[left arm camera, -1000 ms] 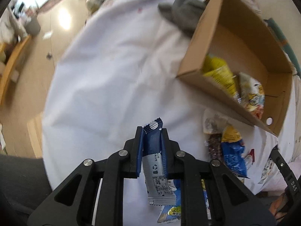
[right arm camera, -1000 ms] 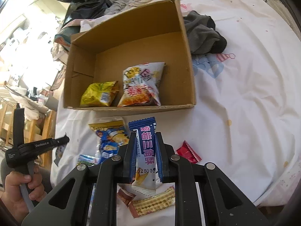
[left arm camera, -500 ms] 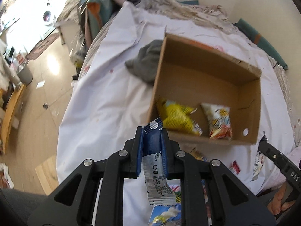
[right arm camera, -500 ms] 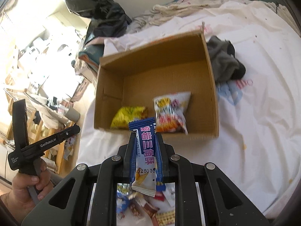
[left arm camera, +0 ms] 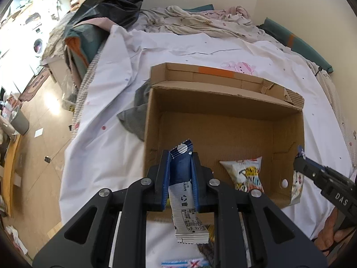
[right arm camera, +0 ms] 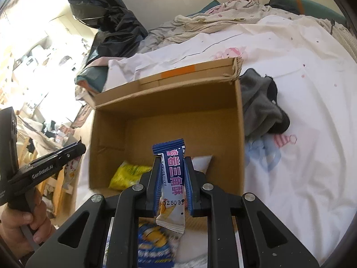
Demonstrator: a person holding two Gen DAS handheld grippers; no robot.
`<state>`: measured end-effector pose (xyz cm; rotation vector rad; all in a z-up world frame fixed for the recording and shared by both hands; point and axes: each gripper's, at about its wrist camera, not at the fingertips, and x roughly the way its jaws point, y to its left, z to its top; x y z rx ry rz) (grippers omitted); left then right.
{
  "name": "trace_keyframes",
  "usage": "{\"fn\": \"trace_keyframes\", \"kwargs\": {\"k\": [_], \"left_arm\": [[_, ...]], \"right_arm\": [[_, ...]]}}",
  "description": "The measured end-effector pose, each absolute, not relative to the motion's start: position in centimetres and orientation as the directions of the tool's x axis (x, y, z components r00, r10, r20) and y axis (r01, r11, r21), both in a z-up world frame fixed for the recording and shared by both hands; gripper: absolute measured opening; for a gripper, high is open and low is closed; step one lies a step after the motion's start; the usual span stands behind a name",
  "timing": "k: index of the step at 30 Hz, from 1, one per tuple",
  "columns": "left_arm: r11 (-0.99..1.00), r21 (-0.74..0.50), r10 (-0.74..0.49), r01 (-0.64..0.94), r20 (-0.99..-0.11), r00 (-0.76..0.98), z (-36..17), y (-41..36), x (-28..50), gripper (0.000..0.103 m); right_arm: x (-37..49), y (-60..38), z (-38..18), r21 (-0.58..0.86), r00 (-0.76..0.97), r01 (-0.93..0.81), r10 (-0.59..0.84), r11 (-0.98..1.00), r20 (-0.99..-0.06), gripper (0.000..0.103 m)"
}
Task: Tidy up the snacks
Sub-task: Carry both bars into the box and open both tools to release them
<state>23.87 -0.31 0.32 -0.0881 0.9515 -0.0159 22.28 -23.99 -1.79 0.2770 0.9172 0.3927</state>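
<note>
An open cardboard box lies on a white bed sheet. Inside are a white snack bag and a yellow snack bag. My left gripper is shut on a blue and white snack packet, held above the box's near left corner. My right gripper is shut on a blue and white wafer packet, held over the box's near edge. The right gripper also shows at the right of the left wrist view, and the left gripper at the left of the right wrist view.
A grey cloth lies against the box's side. Loose snack packets lie on the sheet below the grippers. Crumpled bedding and a black bag lie behind the box. The floor drops off beside the bed.
Both grippers have risen and moved forward toward the box with their packets held. The box now sits straight ahead and closer, and the loose snacks have dropped below the view.
</note>
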Motion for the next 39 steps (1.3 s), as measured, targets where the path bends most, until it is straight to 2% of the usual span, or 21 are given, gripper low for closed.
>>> {"fn": "trace_keyframes", "kwargs": {"k": [11,33,36,39], "left_arm": [[0.998,-0.038,-0.060,0.049,-0.782,0.621,-1.9,-2.0,25.7,0.015],[0.996,-0.068,-0.090,0.060,-0.816,0.570,-3.8,-2.1,26.6,0.016],[0.996,-0.070,-0.092,0.060,-0.822,0.561,-4.0,-2.0,26.6,0.018],[0.995,-0.073,-0.099,0.068,-0.823,0.559,-4.0,-2.1,26.5,0.025]], "right_arm": [[23.9,-23.9,-3.5,0.359,0.536,-0.171,0.393,0.917,-0.747,0.020],[24.8,-23.1,-5.5,0.348,0.484,-0.146,0.373,0.926,-0.792,0.020],[24.8,-23.1,-5.4,0.349,0.486,-0.150,0.376,0.925,-0.789,0.021],[24.7,-22.9,-5.3,0.344,0.492,-0.162,0.377,0.925,-0.785,0.021]]}}
